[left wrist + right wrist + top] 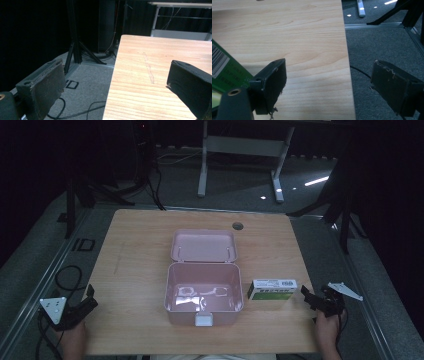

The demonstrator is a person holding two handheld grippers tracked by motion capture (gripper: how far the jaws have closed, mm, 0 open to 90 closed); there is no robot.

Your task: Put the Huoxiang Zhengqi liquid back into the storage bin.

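High view: pink box [204, 290] sits mid-table [140, 245], lid open and tilted back.
Green-and-white carton [272, 289]: lying flat, just right of the pink box.
Right gripper [316, 300]: jaws spread, empty, just right of the carton at the table's right edge.
Left gripper [85, 302]: jaws spread, empty, at the left edge.

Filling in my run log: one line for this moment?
left gripper: open, empty | right gripper: open, beside green-and-white box | pink case: lid open

Your high view looks down and forward from 6 o'clock; both gripper views sit low, sharing the table [140, 245] edges.
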